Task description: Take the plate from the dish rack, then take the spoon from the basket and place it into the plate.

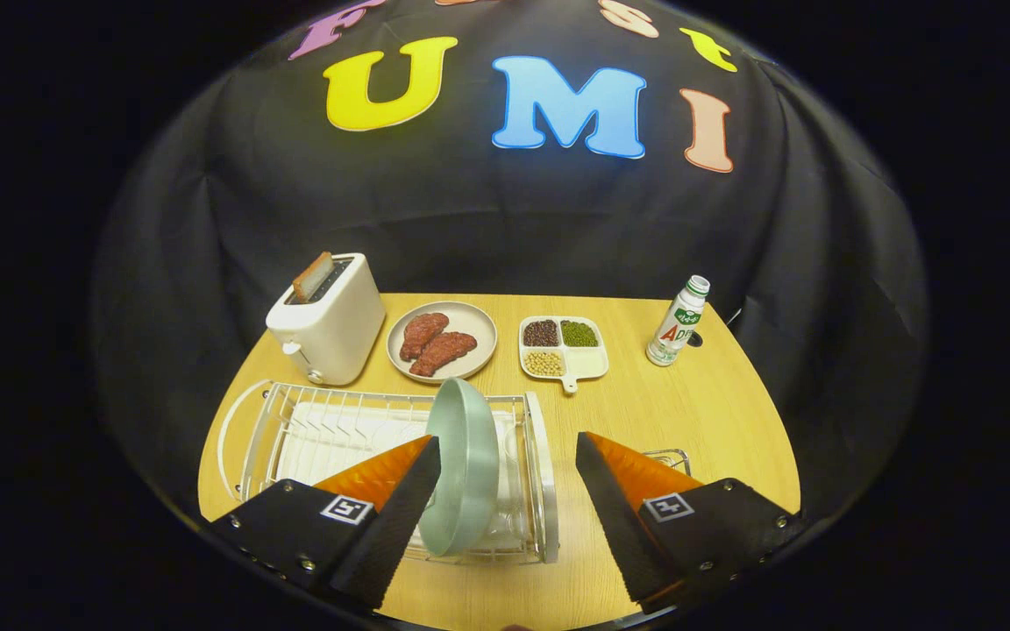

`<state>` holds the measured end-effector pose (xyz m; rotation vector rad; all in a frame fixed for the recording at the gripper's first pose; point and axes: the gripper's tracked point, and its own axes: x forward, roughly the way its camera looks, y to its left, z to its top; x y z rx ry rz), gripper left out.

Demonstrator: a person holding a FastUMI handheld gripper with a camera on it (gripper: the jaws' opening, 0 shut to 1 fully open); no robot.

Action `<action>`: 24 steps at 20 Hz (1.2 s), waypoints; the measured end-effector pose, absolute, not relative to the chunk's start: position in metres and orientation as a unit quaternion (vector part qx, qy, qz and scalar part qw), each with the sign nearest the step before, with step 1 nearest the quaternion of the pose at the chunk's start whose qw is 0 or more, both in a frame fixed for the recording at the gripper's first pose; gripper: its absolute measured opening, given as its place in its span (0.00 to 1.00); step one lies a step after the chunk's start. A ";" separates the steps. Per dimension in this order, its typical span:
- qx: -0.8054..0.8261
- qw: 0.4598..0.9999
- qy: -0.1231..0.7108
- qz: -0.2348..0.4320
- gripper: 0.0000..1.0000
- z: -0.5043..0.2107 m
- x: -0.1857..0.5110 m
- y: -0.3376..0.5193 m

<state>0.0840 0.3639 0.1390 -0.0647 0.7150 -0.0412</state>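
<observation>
A gripper (505, 491) spreads its fingers wide around a pale green plate (463, 466) standing on edge at the right end of the wire dish rack (295, 429), a stiff, smooth, likely breakable thing best pinched across its upper rim, with a toaster (327, 320) on the desk (689, 412) beyond the rack.

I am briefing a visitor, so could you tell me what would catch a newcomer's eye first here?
A pale green plate stands on edge in the white dish rack, just inside the open gripper's left finger. Beyond the rack, a white toaster with a slice sticking out stands beside a plate of meat.
</observation>
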 end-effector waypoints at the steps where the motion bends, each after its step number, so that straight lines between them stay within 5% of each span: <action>1: -0.042 0.934 0.354 -0.037 0.96 0.137 0.086 0.362; 13: -0.083 0.898 0.416 -0.118 0.71 0.098 0.100 0.370; 18: -0.092 0.883 0.440 -0.136 0.43 0.083 0.100 0.368; 23: -0.091 0.884 0.439 -0.130 0.31 0.088 0.104 0.385; 24: -0.094 0.887 0.435 -0.123 0.16 0.094 0.105 0.392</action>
